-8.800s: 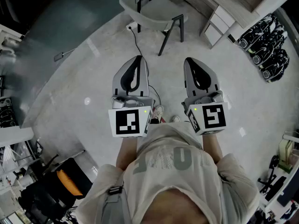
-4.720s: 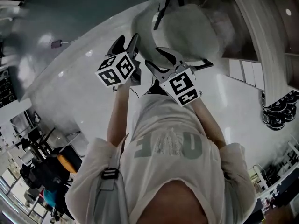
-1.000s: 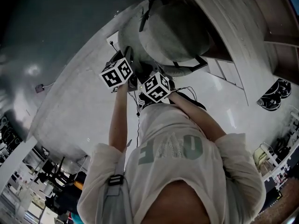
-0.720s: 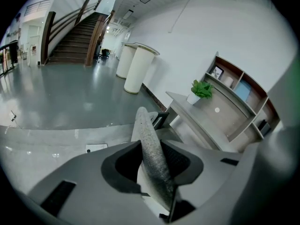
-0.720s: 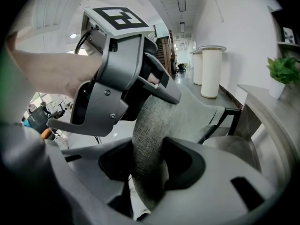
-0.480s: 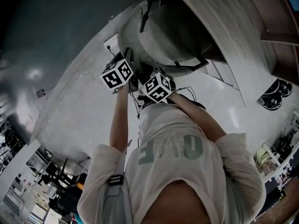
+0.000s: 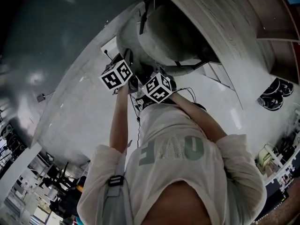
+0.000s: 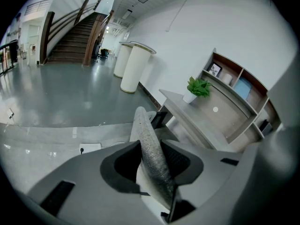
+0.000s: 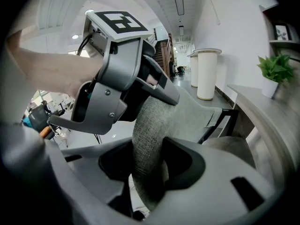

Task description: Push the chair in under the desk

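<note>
The grey fabric chair stands at the desk, and the desk top hides the far part of its seat. My left gripper is shut on the upper edge of the chair's backrest, which runs between its jaws in the left gripper view. Just beside it, my right gripper is shut on the same backrest, the thick fabric rim pinched between its pads. The left gripper also shows close by in the right gripper view.
A potted plant sits on the desk below a curved wall shelf. White drawers stand under the desk. A cable and floor socket lie left of the chair. Black-and-white shoes lie at right. Two white columns stand beyond.
Both grippers have moved forward together with the backrest, and the chair's seat has slid further under the desk top.
</note>
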Available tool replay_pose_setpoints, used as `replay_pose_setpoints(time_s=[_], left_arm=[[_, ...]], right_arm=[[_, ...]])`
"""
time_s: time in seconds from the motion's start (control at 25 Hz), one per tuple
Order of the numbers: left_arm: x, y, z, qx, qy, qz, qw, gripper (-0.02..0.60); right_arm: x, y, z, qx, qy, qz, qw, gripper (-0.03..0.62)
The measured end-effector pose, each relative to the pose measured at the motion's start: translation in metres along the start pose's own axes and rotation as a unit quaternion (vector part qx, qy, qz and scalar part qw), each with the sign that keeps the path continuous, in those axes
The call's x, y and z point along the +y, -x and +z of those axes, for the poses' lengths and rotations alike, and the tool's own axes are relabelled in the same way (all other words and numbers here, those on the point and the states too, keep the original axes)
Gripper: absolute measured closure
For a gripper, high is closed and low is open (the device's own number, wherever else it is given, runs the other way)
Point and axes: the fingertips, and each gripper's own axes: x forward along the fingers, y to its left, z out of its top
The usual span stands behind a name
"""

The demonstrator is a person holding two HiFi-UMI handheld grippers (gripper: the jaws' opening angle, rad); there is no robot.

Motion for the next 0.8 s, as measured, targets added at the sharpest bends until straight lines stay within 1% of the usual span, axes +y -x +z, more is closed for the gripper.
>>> replay_pose_setpoints(time_s=[0.08, 0.16, 0.4, 0.64, 0.72, 0.8], left_arm=[[-0.009, -0.005, -0.001, 0.001, -0.003, -0.001, 1.0, 0.453], [-0.008, -0.008, -0.002, 0.001, -0.003, -0.001, 1.0, 0.453], [-0.022, -0.02, -0.004, 0.001, 0.006, -0.004, 1.0, 0.453], [-0.038, -0.035, 0.005, -0.009, 0.0, -0.011, 0.9999, 0.453], [-0.045, -0.041, 0.005, -0.005, -0.001, -0.016, 0.9999, 0.451], [-0.05, -0.045, 0.001, 0.002, 0.003, -0.019, 0.9998, 0.446]], right_arm=[[-0.008, 0.007, -0.002, -0.002, 0.001, -0.001, 1.0, 0.436], [-0.01, 0.006, -0.003, -0.002, 0.003, -0.001, 1.0, 0.436], [-0.026, 0.013, -0.004, -0.008, 0.012, -0.007, 1.0, 0.436], [-0.05, 0.02, -0.005, -0.014, 0.012, -0.018, 1.0, 0.438], [-0.059, 0.022, -0.007, -0.013, 0.013, -0.025, 1.0, 0.441], [-0.063, 0.025, -0.01, -0.011, 0.019, -0.022, 1.0, 0.442]])
